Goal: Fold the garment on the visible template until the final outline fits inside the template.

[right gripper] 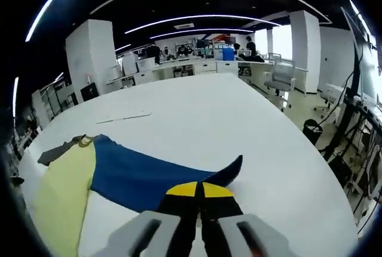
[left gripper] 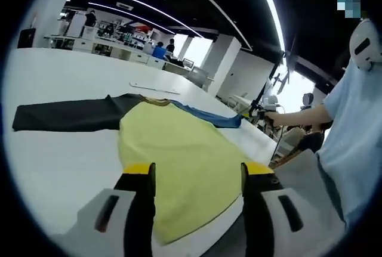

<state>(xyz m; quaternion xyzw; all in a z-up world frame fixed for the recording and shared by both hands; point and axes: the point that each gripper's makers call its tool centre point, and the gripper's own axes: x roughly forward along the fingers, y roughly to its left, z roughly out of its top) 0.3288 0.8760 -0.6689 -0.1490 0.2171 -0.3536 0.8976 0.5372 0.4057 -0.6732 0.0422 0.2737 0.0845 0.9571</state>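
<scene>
left gripper view: low over table (left gripper: 54, 167) | right: close, perhaps lower | shared: garment (left gripper: 179, 149)

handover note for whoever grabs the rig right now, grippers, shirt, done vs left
Left hand-held gripper: open, empty, hovering over the yellow body of the garment.
Right hand-held gripper: jaws together at the blue sleeve; an actual pinch can't be confirmed.
Garment lies flat on the white table, black sleeve spread out.
Done: no fold visible. Left: all folds. No template outline is clearly seen.

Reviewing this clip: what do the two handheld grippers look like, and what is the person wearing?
Both the left gripper and the right gripper have black jaws tipped with yellow pads, mounted on pale grey bodies with dark slots. The person wears a light blue short-sleeved top.
</scene>
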